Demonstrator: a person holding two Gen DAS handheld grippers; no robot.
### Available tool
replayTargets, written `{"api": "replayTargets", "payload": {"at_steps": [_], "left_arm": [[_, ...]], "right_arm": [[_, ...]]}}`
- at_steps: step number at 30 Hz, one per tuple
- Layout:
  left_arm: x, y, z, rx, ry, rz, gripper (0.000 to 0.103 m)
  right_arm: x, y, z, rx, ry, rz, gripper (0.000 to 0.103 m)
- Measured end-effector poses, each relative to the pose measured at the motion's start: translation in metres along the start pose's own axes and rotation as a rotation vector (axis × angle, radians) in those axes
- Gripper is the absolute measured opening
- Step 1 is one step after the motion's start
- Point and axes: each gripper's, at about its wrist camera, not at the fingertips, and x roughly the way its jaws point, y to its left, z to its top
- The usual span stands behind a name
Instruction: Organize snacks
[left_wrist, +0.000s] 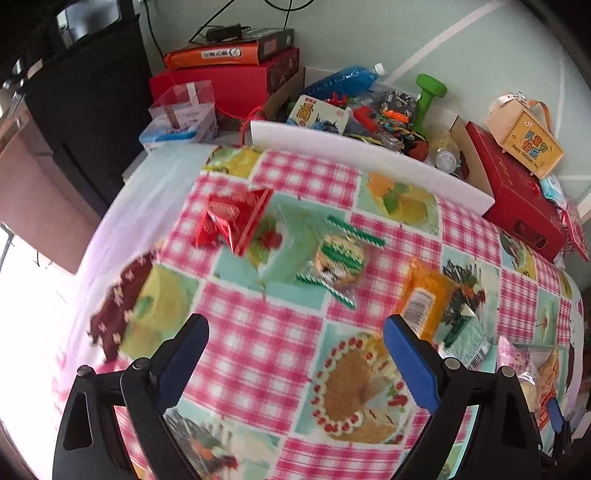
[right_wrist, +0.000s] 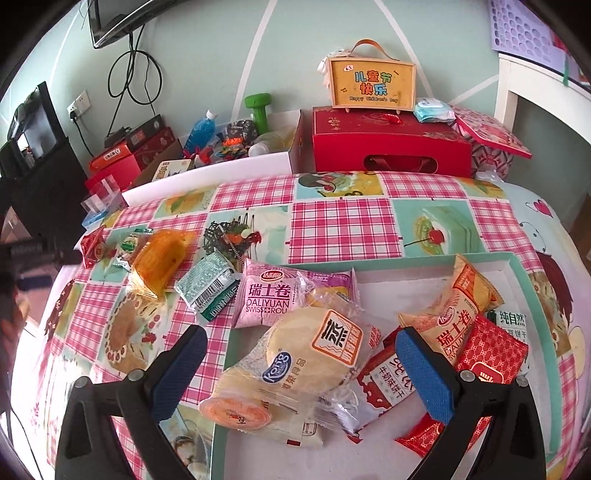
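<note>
Snacks are split between the tablecloth and a shallow box. Left wrist view, somewhat blurred: left gripper (left_wrist: 295, 332) hangs over the checked tablecloth (left_wrist: 258, 332), jaws spread wide, nothing between the blue pads (left_wrist: 410, 363), only printed cake pattern below. Ahead of it lie a red packet (left_wrist: 231, 221), a round green-striped snack in clear wrap (left_wrist: 338, 258), an orange packet (left_wrist: 424, 301) just beside the right pad, and a green packet (left_wrist: 467, 338) next to that. A pink packet (left_wrist: 517, 360) shows at the right edge. Behind the cloth sits a white-edged carton of clutter (left_wrist: 369, 158), a red gift box (left_wrist: 517, 195) and a yellow card case (left_wrist: 528, 140) on top of it. Right wrist view: right gripper (right_wrist: 301, 363) is over the near left corner of the shallow box (right_wrist: 532, 295), jaws released, not pressing anything; a clear-wrapped steamed cake (right_wrist: 314, 354) lies between the pads but apart from them, overlapping the box's left rim. Inside the box: an orange Swiss roll packet (right_wrist: 458, 310), a red patterned packet (right_wrist: 491, 354), a red-and-white biscuit packet (right_wrist: 384, 384). A pink Swiss roll packet (right_wrist: 269, 299) straddles the far left rim. Still out on the cloth, left of the box: green packet (right_wrist: 210, 291), orange packet (right_wrist: 159, 262), green-striped snack (right_wrist: 129, 245), red packet (right_wrist: 94, 251).
</note>
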Motion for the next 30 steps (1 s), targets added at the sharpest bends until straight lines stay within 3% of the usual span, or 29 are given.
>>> {"api": "replayTargets", "payload": {"at_steps": [6,10,16,25,30], "left_arm": [[0.012,0.015,0.028,-0.04,0.02,-0.062,0.095],[0.025,0.013,0.033,-0.009,0.049,-0.099,0.095],[0.035,0.028,0.05,0.049,0.056,-0.039,0.095],[0.056,0.076,0.089,0.015,0.077,-0.028,0.095],[0.083,0.09,0.096,-0.025,0.128,-0.068,0.095]], "right_arm": [[0.004,-0.001,0.001,0.018,-0.004,0.001,0.103],[0.006,0.005,0.003,0.014,-0.01,0.013,0.103],[0.014,0.034,0.021,0.001,0.01,0.059,0.103],[0.039,0.142,0.107,-0.135,0.08,0.196,0.103],[0.088,0.201,0.128,-0.177,0.206,0.218,0.1]]}}
